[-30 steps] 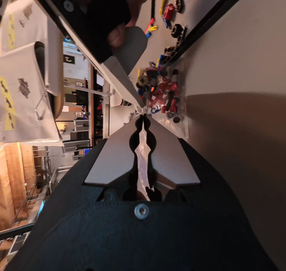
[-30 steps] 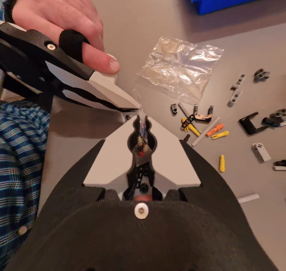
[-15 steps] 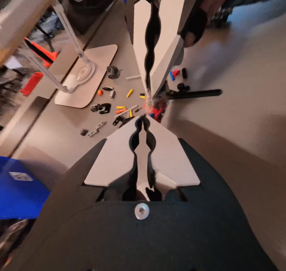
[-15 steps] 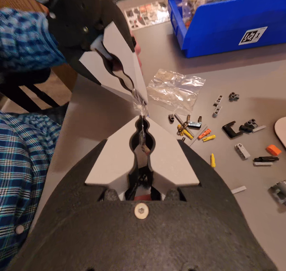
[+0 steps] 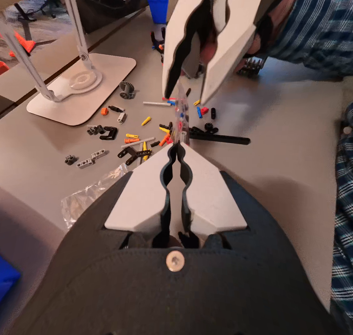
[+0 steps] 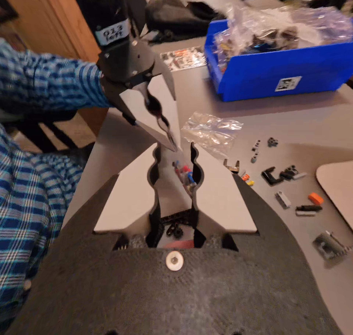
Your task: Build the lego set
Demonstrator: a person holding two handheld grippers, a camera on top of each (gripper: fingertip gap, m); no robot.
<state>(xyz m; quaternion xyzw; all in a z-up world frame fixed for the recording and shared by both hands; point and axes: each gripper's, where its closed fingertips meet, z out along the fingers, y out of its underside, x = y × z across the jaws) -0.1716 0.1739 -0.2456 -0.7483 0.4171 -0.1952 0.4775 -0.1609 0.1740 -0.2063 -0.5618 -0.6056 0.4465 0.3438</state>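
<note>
Since the earlier frame, the right gripper (image 6: 173,148) had been spread apart and its hold on the bag (image 5: 180,119) released. The bag, clear with small red and blue parts inside, was left pinched at one edge by the pressed-together left gripper (image 5: 176,144), just above centre frame. Emptying it seemed the step in hand, possibly after tearing; tipping over the table (image 5: 267,163) would be called for next.

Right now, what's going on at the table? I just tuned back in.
A person with a handheld gripper in each hand is opening a small clear bag of lego pieces. The left gripper is shut on one edge of the bag, holding it above the table. The right gripper is open, with the bag between its fingers. Loose pieces and an empty clear bag lie on the table.
</note>
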